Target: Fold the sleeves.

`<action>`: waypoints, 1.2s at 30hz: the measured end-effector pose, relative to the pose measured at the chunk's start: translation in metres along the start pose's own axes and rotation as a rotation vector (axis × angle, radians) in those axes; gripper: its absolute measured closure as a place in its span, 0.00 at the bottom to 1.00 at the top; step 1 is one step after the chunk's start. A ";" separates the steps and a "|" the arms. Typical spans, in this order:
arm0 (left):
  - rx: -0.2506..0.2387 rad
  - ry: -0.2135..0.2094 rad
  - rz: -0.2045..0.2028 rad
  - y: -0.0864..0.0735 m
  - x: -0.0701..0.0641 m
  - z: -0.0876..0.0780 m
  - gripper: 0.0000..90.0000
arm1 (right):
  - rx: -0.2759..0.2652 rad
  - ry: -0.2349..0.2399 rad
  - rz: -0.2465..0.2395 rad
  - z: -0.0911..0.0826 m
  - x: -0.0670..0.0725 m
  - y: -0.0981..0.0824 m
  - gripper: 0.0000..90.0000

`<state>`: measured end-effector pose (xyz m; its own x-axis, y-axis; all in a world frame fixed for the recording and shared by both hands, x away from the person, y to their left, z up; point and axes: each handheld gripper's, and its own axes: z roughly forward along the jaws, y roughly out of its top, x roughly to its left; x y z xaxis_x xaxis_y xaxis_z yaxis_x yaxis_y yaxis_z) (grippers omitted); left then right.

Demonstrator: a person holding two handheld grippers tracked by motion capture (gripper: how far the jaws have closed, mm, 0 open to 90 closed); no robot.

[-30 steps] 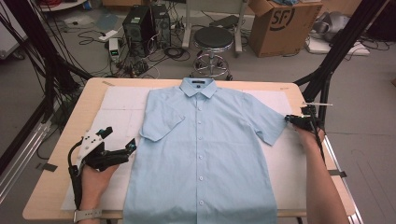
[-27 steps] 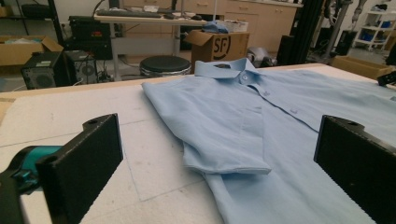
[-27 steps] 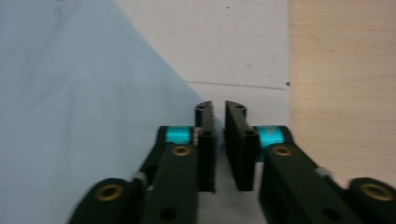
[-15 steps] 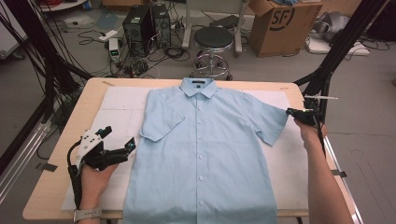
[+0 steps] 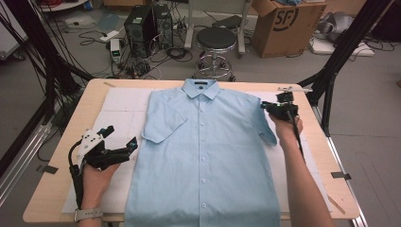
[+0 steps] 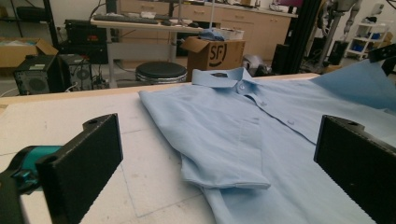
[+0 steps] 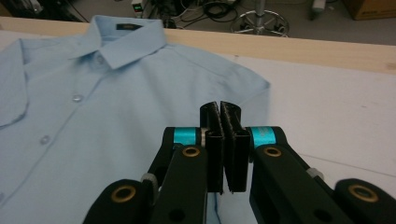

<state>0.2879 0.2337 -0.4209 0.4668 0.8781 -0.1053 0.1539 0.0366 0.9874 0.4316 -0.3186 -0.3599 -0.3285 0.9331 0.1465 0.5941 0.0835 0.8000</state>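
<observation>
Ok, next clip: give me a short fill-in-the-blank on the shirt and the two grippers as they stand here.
1. The light blue shirt lies buttoned, its collar pointing ____ the person.
2. The left gripper has its jaws ____, beside the folded-in sleeve.
3. The right gripper has its jaws ____, with a bit of blue cloth between them.
4. Beyond the table stands a round black ____.

Missing words: away from; open; shut; stool
</observation>
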 end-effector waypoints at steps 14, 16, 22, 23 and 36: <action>0.030 0.019 0.004 -0.003 0.003 0.003 0.02 | 0.040 0.092 -0.058 0.069 0.092 -0.018 0.98; 0.029 0.019 0.003 -0.004 0.003 0.004 0.02 | 0.054 0.110 -0.053 0.075 0.099 -0.020 0.98; 0.039 0.017 0.003 -0.005 0.002 0.004 0.02 | 0.079 0.118 -0.056 0.088 0.107 -0.029 0.98; 0.039 0.018 0.005 -0.005 0.002 0.004 0.02 | 0.084 0.117 -0.062 0.089 0.107 -0.030 0.98; 0.034 0.014 0.004 -0.004 0.001 0.003 0.02 | 0.044 0.130 -0.057 0.073 0.096 -0.018 0.44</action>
<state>0.2909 0.2333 -0.4251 0.4550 0.8849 -0.0995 0.1821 0.0169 0.9831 0.4430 -0.2047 -0.4028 -0.4532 0.8734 0.1780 0.6024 0.1529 0.7834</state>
